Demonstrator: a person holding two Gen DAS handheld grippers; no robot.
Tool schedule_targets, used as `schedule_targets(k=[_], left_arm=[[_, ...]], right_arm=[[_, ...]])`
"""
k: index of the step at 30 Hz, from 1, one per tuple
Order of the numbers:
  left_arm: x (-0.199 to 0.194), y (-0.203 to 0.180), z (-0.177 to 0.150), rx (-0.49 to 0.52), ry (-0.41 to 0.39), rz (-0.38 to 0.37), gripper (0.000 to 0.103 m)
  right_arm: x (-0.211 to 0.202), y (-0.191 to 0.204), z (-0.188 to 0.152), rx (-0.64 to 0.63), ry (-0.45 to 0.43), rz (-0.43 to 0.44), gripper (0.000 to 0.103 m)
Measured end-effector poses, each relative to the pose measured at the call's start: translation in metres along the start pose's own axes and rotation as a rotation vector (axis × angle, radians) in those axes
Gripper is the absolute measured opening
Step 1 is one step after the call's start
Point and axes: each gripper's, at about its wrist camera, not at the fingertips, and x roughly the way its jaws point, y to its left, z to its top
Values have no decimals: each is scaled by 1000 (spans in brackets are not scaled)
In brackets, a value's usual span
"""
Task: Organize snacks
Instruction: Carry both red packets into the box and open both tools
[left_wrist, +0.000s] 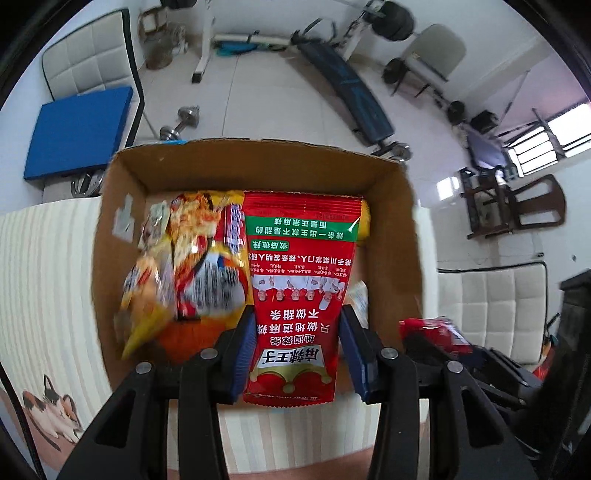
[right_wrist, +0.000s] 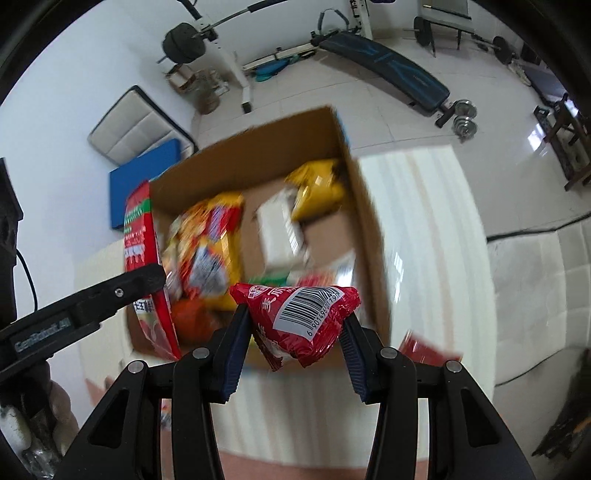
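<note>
My left gripper (left_wrist: 297, 350) is shut on a tall red snack packet (left_wrist: 299, 295) with a green band, held over the open cardboard box (left_wrist: 258, 162). In the right wrist view the same packet (right_wrist: 142, 236) shows edge-on at the box's left wall, held by the left gripper. My right gripper (right_wrist: 293, 343) is shut on a small red snack packet with a barcode (right_wrist: 306, 317), held above the near edge of the box (right_wrist: 255, 147). Inside the box lie a yellow-orange snack bag (left_wrist: 195, 258) (right_wrist: 214, 243), a yellow packet (right_wrist: 317, 184) and a white packet (right_wrist: 280, 229).
The box stands on a striped cream tablecloth (left_wrist: 48, 266) with a cat picture (left_wrist: 51, 410). Another red packet (right_wrist: 424, 347) lies on the cloth right of the box. Beyond the table are padded chairs (left_wrist: 92, 59), a blue mat (left_wrist: 77, 129), a weight bench (left_wrist: 347, 88) and dumbbells (left_wrist: 181, 125).
</note>
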Motion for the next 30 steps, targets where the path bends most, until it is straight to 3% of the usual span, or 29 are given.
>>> schedule_targets(k=[8, 15, 17, 18, 20, 22, 25, 30], left_arm=[[71, 18, 54, -103, 161, -58, 41], [92, 13, 59, -101, 241, -47, 44], [95, 17, 61, -128, 250, -39, 44], [95, 18, 61, -141, 246, -42, 44], [97, 19, 62, -148, 259, -39, 54], [97, 19, 63, -144, 264, -44, 55], [94, 18, 64, -132, 265, -30, 92], [83, 21, 64, -125, 246, -29, 92]], right_arm=[[43, -8, 61, -3, 62, -56, 50], [67, -11, 75, -8, 125, -81, 53], [73, -10, 76, -12, 161, -93, 74], [75, -9, 77, -19, 167, -107, 79], [78, -9, 78, -28, 175, -104, 84], [78, -6, 76, -44, 185, -114, 85], [79, -3, 74, -57, 199, -122, 87], [77, 0, 71, -66, 209, -135, 89]])
